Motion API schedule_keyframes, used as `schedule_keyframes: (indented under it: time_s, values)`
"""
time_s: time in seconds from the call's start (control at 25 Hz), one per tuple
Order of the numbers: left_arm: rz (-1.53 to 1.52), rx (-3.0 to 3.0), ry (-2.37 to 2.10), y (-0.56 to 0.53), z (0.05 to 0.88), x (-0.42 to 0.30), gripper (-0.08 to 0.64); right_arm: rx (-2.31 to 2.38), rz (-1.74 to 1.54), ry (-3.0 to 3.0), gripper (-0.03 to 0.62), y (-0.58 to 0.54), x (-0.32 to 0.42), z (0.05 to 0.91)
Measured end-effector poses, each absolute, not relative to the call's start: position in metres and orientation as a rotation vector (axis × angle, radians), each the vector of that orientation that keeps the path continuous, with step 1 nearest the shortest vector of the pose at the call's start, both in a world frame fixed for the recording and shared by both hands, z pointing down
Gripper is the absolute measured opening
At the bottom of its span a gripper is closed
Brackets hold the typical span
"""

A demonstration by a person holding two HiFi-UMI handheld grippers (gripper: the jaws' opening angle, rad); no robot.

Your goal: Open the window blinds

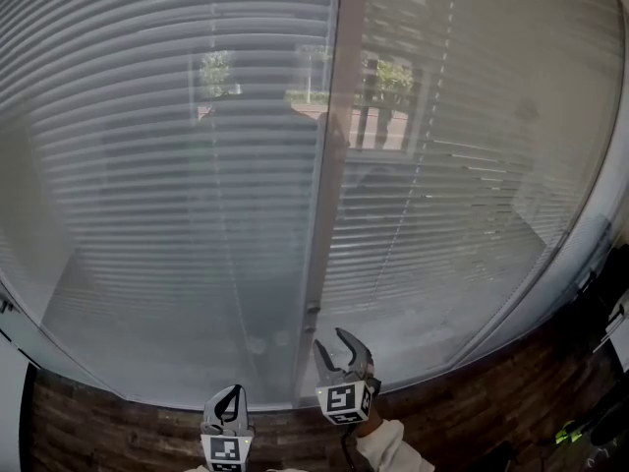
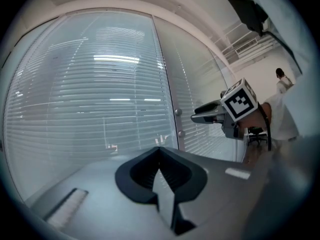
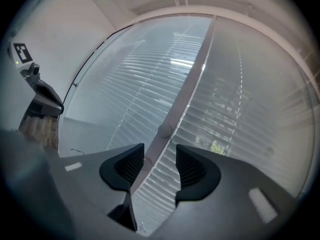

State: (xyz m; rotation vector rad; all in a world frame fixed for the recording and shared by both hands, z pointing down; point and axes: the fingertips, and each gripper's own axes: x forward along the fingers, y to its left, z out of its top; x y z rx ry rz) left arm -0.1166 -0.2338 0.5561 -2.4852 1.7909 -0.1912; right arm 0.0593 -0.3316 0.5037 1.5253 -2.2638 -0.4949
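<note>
Pointing roughly level at the window, both grippers sit low in the head view, side by side and apart. Left gripper [image 1: 227, 406]: jaws pressed together, nothing between them. Right gripper [image 1: 344, 357]: a little ahead of the left, tilted, jaws spread and empty; pale sleeve [image 1: 388, 445] behind it. In the right gripper view the gap lines up with the upright frame post [image 3: 187, 84] beyond; no contact seen. Dark wood-look floor [image 1: 472, 401] runs as a strip under the window edge, and open room lies between jaws and glass. Count: two panes, one post between them, two round knobs [image 2: 178, 112] on the post. Window blinds [image 1: 167, 165] cover both panes full length, slats nearly shut, trees dim through them
</note>
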Motion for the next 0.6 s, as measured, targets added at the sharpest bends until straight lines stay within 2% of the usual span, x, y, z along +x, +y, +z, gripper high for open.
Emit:
schedule_keyframes:
  time_s: [0.6]
  values:
    - [-0.181, -2.504, 1.794, -0.230, 0.564, -0.119, 0.000, 1.218, -1.017, -1.805, 0.211, -0.374, 0.035, 0.492]
